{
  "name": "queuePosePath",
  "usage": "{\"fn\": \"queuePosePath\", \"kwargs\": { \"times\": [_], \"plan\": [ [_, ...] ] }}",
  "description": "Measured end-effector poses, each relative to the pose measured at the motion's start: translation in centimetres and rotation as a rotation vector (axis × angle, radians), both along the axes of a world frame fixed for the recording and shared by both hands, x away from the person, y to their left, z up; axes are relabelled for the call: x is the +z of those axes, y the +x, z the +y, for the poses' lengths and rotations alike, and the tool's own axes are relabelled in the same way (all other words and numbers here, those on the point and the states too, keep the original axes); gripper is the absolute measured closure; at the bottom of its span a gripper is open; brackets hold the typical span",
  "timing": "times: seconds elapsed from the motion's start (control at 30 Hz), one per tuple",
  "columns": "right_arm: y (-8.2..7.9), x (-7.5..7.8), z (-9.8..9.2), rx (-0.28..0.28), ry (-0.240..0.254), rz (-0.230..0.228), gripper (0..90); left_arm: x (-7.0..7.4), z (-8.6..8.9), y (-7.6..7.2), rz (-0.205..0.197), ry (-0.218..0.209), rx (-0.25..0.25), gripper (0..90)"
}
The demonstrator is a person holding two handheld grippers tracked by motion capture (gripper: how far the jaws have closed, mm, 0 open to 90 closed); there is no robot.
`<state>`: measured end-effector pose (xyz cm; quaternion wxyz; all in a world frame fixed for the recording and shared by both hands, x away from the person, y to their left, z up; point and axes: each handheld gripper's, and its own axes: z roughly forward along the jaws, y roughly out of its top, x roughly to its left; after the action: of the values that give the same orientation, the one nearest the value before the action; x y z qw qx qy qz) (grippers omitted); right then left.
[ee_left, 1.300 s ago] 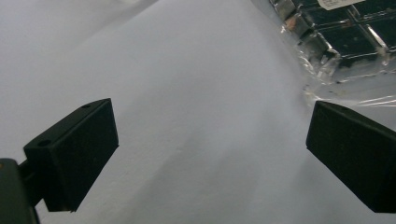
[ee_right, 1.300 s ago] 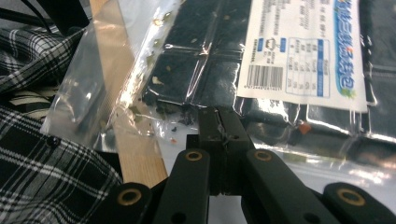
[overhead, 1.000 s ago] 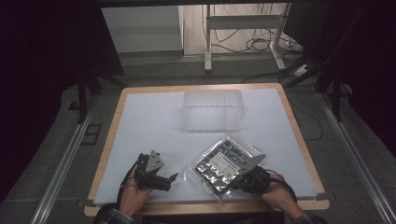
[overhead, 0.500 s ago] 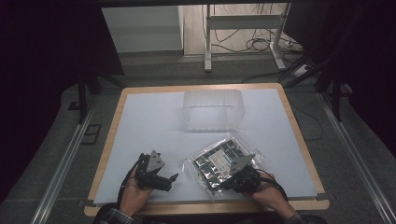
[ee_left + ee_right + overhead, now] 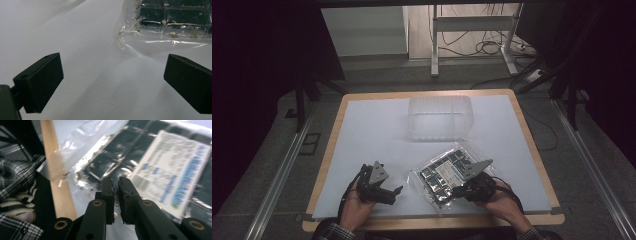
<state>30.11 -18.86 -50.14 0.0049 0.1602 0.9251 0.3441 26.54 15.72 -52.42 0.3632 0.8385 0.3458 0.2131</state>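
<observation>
Pinching the clear packet's (image 5: 160,167) near edge, the right gripper (image 5: 116,182) has just been easing its nearly closed jaws apart. Left of the packet, the left gripper (image 5: 112,82) stands wide, holding nothing. Beyond the packet sits a clear tub (image 5: 440,118).

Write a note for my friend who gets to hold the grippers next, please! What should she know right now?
Left gripper: open, holding nothing, resting low over the white table sheet, left of the packet.
Right gripper: jaws nearly together and just easing apart; whether they pinch the packet's film is unclear.
Clear plastic packet of dark squares with a white label: lying flat near the table's front edge.
Clear plastic tub: farther back, nothing visible inside.
Done: packet brought in front of the tub.
Left, probably: grip the packet and move it into the tub.
</observation>
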Motion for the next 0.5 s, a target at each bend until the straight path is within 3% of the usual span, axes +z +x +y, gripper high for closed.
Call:
{"fn": "queuePosePath", "kwargs": {
  "times": [0.5],
  "plan": [
    [2.7,2.0,-2.5,-0.175,0.066,-0.036,73.1,0.0,-0.1,0.0,0.002,-0.001,0.000,2.1]
  ]
}}
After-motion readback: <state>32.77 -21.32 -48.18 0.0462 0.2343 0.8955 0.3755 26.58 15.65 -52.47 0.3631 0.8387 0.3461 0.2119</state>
